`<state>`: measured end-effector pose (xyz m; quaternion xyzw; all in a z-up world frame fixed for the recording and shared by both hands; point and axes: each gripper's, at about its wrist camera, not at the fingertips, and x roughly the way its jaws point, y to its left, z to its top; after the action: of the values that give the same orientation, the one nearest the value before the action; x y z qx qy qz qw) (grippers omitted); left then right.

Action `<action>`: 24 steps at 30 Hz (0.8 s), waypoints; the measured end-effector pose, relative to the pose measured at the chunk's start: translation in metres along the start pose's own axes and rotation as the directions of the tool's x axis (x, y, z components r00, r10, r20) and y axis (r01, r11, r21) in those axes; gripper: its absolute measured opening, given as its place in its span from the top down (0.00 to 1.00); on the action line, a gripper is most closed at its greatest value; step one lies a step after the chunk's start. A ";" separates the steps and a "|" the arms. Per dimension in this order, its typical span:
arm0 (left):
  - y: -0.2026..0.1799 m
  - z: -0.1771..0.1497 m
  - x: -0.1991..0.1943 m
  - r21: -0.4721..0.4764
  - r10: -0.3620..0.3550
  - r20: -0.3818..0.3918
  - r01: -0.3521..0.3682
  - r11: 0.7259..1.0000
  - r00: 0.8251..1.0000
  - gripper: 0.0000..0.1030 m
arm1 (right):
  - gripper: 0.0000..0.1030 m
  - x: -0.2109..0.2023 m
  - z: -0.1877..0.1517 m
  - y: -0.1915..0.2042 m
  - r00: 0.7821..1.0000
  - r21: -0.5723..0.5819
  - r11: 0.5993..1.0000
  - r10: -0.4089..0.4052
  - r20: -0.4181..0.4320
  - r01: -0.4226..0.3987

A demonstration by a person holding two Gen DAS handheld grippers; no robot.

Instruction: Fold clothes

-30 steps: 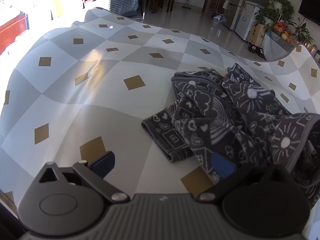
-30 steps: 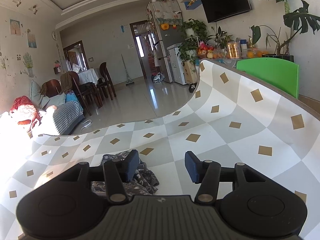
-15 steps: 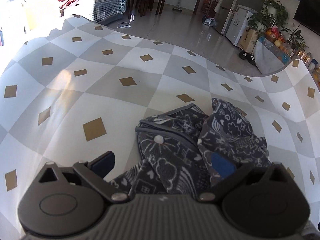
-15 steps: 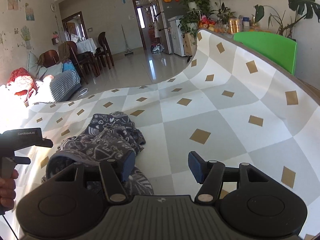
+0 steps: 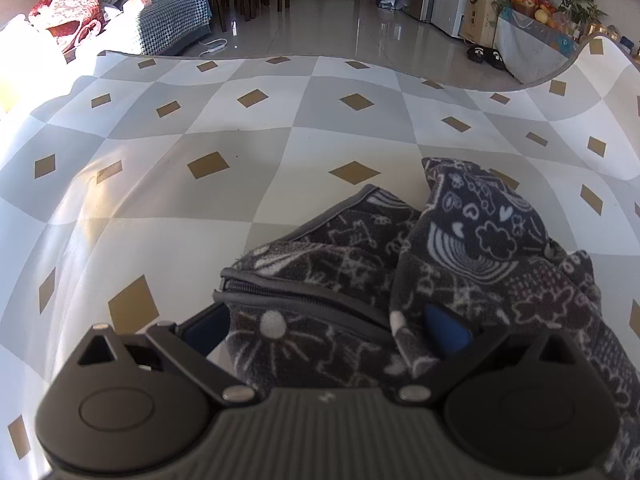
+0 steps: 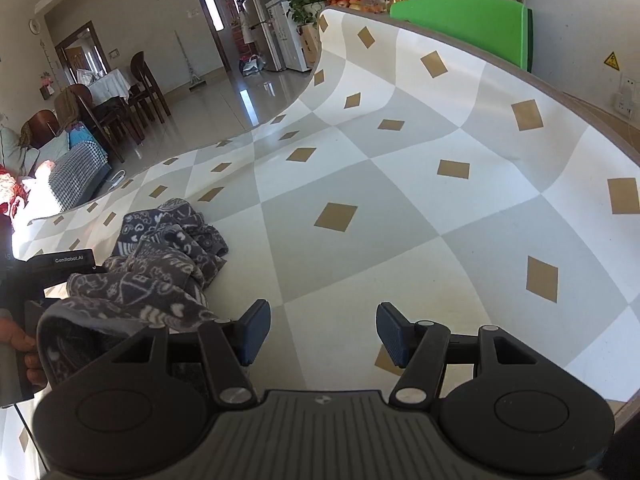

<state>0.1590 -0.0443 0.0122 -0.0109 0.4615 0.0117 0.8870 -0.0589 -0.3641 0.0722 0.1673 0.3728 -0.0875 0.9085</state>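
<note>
A dark grey fleece garment [image 5: 460, 248] with white doodle print lies crumpled on the checked tablecloth [image 5: 224, 208]. My left gripper [image 5: 324, 330] is over its near end, fingers wide apart. A bunched fold with a grey hem sits between them, and cloth drapes over the right fingertip [image 5: 444, 330]. The pads do not squeeze it. In the right wrist view the garment [image 6: 160, 276] is at the lower left, with a hand [image 6: 20, 344] holding the left gripper's body [image 6: 60, 266] beside it. My right gripper [image 6: 320, 336] hangs open over bare tablecloth [image 6: 400, 216], to the right of the garment.
The table's far edge [image 5: 360, 64] drops to a tiled floor with a sofa [image 5: 172, 16], dining chairs and a fridge beyond. A green board [image 6: 460, 20] stands behind the table's right side. Plants and fruit line the far wall.
The left gripper has swung over to the garment, which has come from its right side to between its fingers. The right gripper has tipped downward, bringing the garment and left gripper into view.
</note>
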 end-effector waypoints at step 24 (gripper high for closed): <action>0.040 -0.071 -0.016 -0.140 0.006 -0.013 -0.008 0.990 1.000 0.00 | 0.43 0.029 -0.030 0.022 0.983 0.019 0.998 0.062 -0.171 -0.060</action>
<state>0.0904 -0.0065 -0.0158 -0.0716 0.4650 0.0471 0.8812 -0.0512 -0.3333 0.0372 0.1919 0.4436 -0.0474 0.8742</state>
